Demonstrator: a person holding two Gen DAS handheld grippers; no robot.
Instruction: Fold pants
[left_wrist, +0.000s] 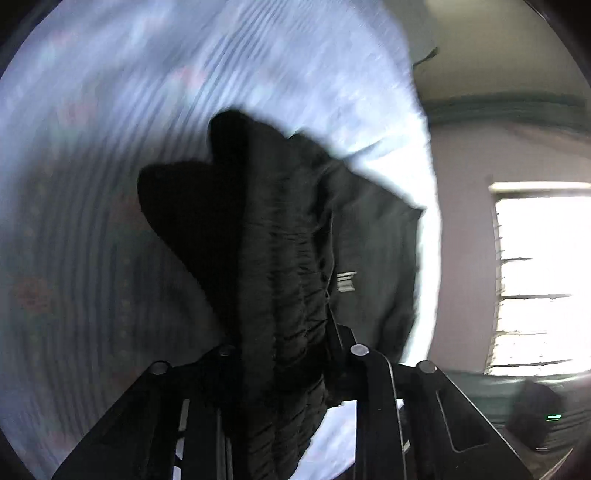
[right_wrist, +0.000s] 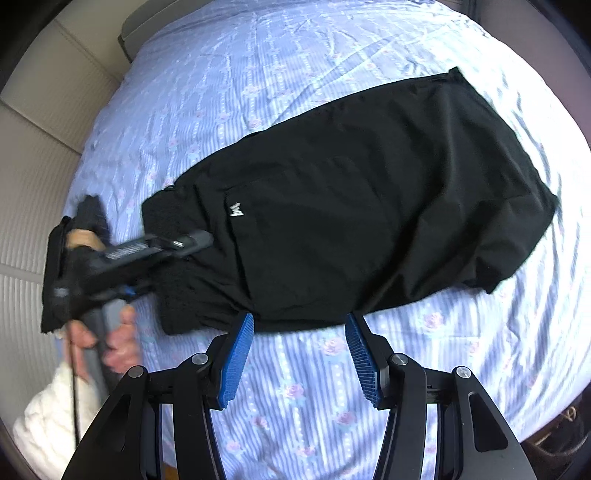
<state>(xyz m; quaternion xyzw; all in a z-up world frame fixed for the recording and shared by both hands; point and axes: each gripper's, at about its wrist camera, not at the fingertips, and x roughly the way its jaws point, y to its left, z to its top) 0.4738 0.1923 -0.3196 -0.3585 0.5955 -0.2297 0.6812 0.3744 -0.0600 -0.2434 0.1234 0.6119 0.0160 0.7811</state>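
Black pants lie folded on a blue striped floral bedsheet, legs running toward the upper right. My left gripper is shut on the gathered elastic waistband, which fills the space between its jaws; it also shows in the right wrist view at the left end of the pants. My right gripper is open with its blue pads either side of bare sheet, the tips just at the near edge of the pants.
A bright window and pale wall are to the right in the left wrist view. A beige padded headboard or wall borders the bed on the left. The person's hand and white sleeve hold the left gripper.
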